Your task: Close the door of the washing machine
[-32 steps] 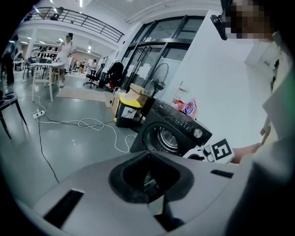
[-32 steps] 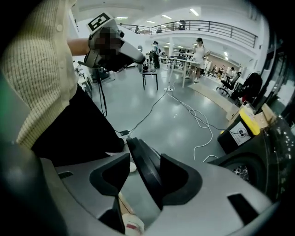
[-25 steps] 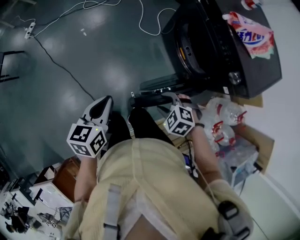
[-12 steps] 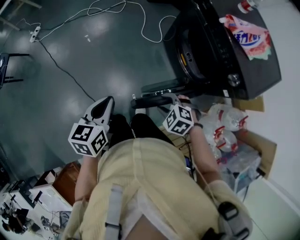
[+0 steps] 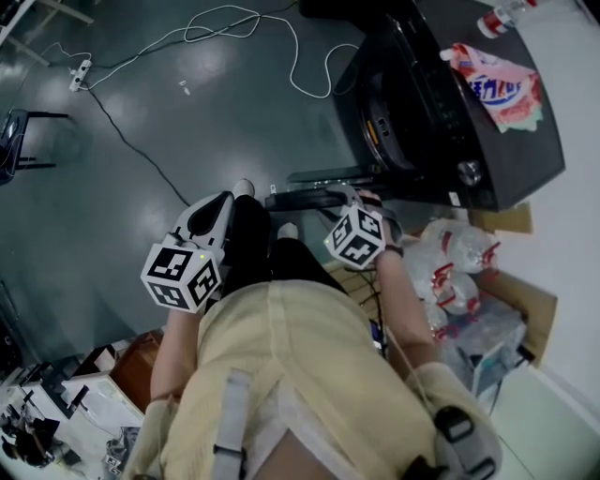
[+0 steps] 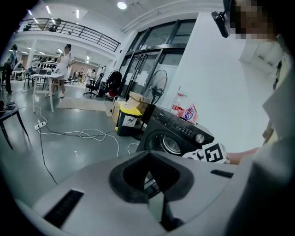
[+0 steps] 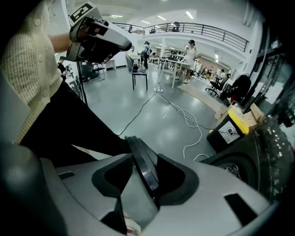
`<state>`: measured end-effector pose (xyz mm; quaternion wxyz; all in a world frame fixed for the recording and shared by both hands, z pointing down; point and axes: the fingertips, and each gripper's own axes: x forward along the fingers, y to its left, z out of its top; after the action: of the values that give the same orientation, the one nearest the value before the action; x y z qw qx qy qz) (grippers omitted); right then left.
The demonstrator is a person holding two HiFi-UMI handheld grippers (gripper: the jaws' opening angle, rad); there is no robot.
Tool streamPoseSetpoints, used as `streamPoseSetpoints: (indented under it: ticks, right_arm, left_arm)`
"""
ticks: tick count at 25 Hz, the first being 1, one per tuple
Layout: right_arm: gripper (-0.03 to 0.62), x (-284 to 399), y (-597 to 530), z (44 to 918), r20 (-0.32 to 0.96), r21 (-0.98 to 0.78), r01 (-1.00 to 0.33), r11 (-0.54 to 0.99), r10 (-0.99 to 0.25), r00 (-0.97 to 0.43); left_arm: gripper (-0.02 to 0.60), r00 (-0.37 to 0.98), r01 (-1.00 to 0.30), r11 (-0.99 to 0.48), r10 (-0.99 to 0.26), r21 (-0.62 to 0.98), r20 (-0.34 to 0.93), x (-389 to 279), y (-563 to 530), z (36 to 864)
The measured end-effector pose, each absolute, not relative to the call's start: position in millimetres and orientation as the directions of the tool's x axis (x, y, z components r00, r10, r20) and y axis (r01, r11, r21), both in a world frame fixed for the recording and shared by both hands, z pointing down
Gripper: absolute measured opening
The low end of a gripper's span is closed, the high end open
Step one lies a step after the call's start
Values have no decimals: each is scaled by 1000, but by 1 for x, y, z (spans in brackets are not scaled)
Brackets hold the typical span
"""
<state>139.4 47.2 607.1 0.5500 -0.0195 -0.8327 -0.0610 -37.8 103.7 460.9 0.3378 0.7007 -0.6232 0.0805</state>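
Observation:
The black front-loading washing machine (image 5: 487,141) stands at the upper right of the head view, its round drum opening (image 6: 171,144) uncovered. Its door (image 5: 309,199) hangs open towards me, seen edge-on as a dark bar. My right gripper (image 5: 354,195) is at the door's free edge. In the right gripper view the door's dark rim (image 7: 144,166) runs between the jaws and lies against one pad, with a gap at the other. These jaws are closing. My left gripper (image 5: 214,208) hangs apart to the left over the floor, open, nothing between its jaws.
A detergent pouch (image 5: 502,84) and a bottle (image 5: 497,17) lie on the machine's top. A pack of plastic bottles (image 5: 459,272) and a cardboard box (image 5: 525,300) sit right of my arm. A white cable (image 5: 281,37) loops over the grey floor. A yellow-lidded bin (image 6: 129,117) stands behind the machine.
My right gripper has shifted a little along the door's edge. The left gripper has drifted slightly upward. My shoes have come into sight beside the door.

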Motion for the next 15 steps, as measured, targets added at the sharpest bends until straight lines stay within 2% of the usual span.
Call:
streamPoseSetpoints:
  ticks: [15]
  right_arm:
    - [166, 116, 6, 607, 936, 45, -66, 997, -65, -346]
  left_arm:
    - [5, 353, -899, -134, -785, 417, 509, -77, 25, 460]
